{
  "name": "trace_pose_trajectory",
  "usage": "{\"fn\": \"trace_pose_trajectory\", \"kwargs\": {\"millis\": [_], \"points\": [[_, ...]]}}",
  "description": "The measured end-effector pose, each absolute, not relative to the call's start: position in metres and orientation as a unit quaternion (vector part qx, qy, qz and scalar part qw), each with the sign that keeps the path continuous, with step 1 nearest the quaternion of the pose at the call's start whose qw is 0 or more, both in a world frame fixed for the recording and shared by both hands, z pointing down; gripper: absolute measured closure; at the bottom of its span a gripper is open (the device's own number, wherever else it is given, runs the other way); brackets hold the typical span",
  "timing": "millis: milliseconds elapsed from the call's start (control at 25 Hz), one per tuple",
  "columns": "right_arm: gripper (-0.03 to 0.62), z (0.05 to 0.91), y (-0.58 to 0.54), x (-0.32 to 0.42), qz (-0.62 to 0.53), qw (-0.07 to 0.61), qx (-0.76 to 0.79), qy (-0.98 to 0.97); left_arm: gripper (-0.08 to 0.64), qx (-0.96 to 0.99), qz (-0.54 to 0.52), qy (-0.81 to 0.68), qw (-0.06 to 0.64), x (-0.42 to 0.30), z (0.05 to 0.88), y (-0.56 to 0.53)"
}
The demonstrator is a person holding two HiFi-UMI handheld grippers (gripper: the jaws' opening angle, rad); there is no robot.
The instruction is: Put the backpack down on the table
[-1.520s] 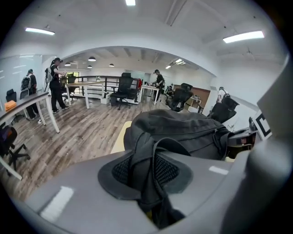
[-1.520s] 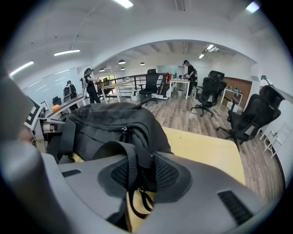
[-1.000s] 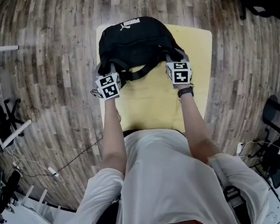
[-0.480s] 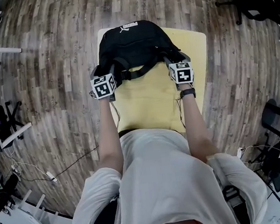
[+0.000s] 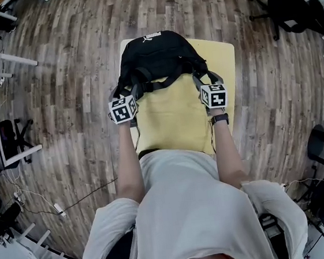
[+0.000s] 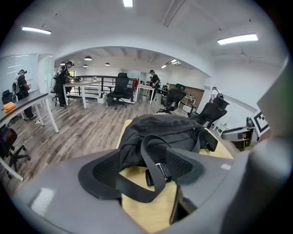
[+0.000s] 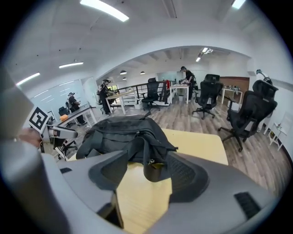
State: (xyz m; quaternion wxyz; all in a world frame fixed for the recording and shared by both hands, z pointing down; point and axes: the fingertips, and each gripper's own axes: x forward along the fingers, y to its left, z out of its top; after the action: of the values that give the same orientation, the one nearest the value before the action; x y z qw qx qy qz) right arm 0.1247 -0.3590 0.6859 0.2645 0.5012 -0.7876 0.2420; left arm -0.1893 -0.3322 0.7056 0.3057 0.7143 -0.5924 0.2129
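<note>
Lit brightly and evenly from overhead ceiling strips [image 6: 241, 39], blown out to plain white glare in both gripper views. Soft, weak shadow only beneath the backpack [image 5: 159, 54] on the table [image 5: 175, 121]. Pale patches of reflected light on the wooden floor [image 5: 77, 147]. Strong fisheye bending in all three views, straight lines curved towards the edges; dark vignetted corners in both gripper views. Near fingers [image 6: 98, 171] blurred, out of focus; middle distance sharp. Black fabric detail mostly lost in the head view.

Backpack [image 5: 156, 54] fills far end of table [image 5: 173, 125], straps [image 5: 158, 86] trailing nearer; near half = free room.
</note>
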Motion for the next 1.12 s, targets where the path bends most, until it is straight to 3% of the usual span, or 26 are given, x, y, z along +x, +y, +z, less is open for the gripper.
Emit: {"fn": "trace_pose_trajectory", "kwargs": {"millis": [400, 640, 880, 1120], "points": [[0.342, 0.578, -0.348, 0.108, 0.150, 0.186, 0.504, -0.830, 0.252, 0.763, 0.181, -0.573, 0.238, -0.137, 0.630, -0.300], [0.424, 0.505, -0.332, 0.102, 0.083, 0.129, 0.507, -0.848, 0.273, 0.783, 0.133, -0.580, 0.181, -0.124, 0.561, -0.300], [0.485, 0.445, -0.304, 0.108, 0.038, 0.074, 0.513, -0.854, 0.363, 0.770, 0.080, -0.626, 0.094, -0.124, 0.478, -0.284], [0.522, 0.406, -0.275, 0.116, 0.013, 0.038, 0.522, -0.852, 0.451, 0.769, 0.027, -0.637, 0.049, -0.115, 0.423, -0.255]]}}
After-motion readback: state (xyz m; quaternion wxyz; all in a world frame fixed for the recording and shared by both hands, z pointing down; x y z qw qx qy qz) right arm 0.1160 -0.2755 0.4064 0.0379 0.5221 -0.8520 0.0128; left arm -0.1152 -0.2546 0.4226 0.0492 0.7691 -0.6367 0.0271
